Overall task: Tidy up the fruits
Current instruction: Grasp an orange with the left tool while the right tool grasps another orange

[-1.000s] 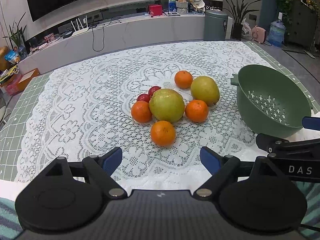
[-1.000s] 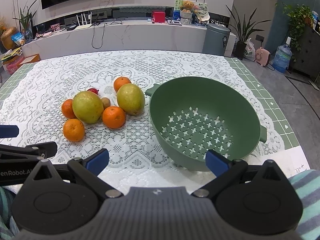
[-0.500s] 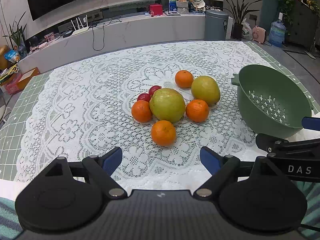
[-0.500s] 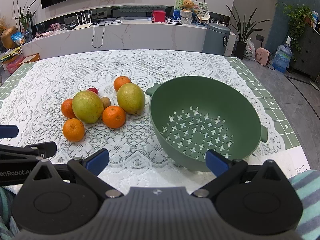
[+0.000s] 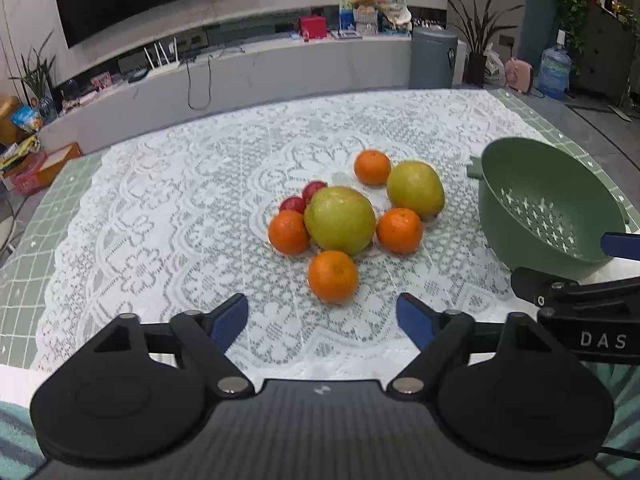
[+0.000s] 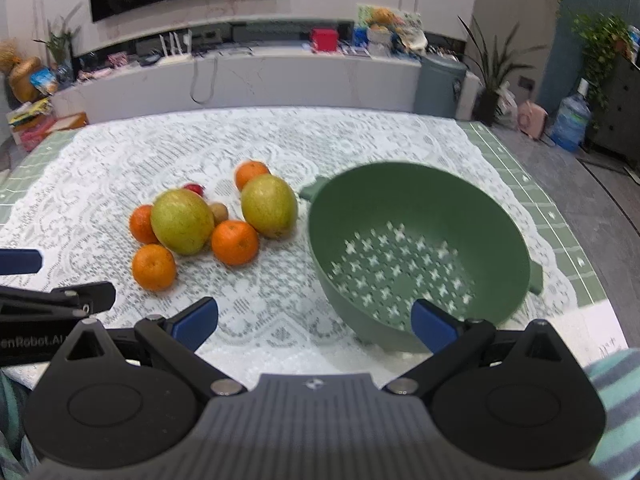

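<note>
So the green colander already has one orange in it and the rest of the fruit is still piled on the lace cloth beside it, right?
Not quite. The green colander has nothing in it: the right wrist view looks straight into it and shows only its perforated bottom. All four oranges, including the nearest orange, are still on the lace cloth beside it with the rest of the fruit.

Your left wrist view looks forward and downward along its own fingers from the near table edge, facing the fruit cluster [image 5: 344,220] dead centre, colander [image 5: 548,208] at far right. Your right wrist view sits beside it, same tilt, colander [image 6: 420,240] centred and close, fruit left of centre. Both share the lace cloth [image 5: 160,220], the fruit, the colander and the TV wall behind. Each view catches the other gripper's tip at its inner edge. Right view slightly blurred.
</note>
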Demonstrator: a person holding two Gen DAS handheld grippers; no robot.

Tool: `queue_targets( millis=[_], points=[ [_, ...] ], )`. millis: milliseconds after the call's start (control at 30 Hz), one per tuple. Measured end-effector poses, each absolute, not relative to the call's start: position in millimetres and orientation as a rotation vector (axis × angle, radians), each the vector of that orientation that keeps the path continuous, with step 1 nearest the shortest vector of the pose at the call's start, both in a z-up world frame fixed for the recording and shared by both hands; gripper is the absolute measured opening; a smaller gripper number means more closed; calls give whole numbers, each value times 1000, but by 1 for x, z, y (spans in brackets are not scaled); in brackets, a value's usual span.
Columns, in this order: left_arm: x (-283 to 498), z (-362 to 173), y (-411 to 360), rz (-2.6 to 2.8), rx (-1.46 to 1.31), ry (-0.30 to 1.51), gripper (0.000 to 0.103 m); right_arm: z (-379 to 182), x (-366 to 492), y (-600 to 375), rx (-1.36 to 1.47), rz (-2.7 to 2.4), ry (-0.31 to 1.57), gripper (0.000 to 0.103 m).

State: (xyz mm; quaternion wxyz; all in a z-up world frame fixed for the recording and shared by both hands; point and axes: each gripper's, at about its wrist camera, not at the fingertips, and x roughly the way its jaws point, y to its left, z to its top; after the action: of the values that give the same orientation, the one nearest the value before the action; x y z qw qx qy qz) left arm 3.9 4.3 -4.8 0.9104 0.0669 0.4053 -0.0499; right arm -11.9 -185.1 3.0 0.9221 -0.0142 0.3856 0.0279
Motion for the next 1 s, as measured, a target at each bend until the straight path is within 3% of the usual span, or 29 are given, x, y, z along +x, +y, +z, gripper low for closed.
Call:
queue_targets(
  millis=[133, 233, 467, 667, 933, 1000],
  points=[
    [6, -2, 9, -112, 124, 793, 86, 2, -13, -184, -58, 101, 723, 99],
    [11, -2, 11, -141, 105, 796, 74, 4, -14, -177, -95, 137, 665, 99],
    [22, -8, 21, -176, 3, 796, 64, 3, -12, -155, -215, 233, 556, 70],
    [41, -24, 35, -179, -88, 848, 54, -13, 4, -136, -281, 333, 571, 48],
    [66, -50, 49, -203, -197, 932, 50, -44, 32, -109, -452, 344, 582, 46],
    [71, -54, 48, -213, -206, 947, 51, -52, 38, -104, -493, 345, 589, 41]
  ],
)
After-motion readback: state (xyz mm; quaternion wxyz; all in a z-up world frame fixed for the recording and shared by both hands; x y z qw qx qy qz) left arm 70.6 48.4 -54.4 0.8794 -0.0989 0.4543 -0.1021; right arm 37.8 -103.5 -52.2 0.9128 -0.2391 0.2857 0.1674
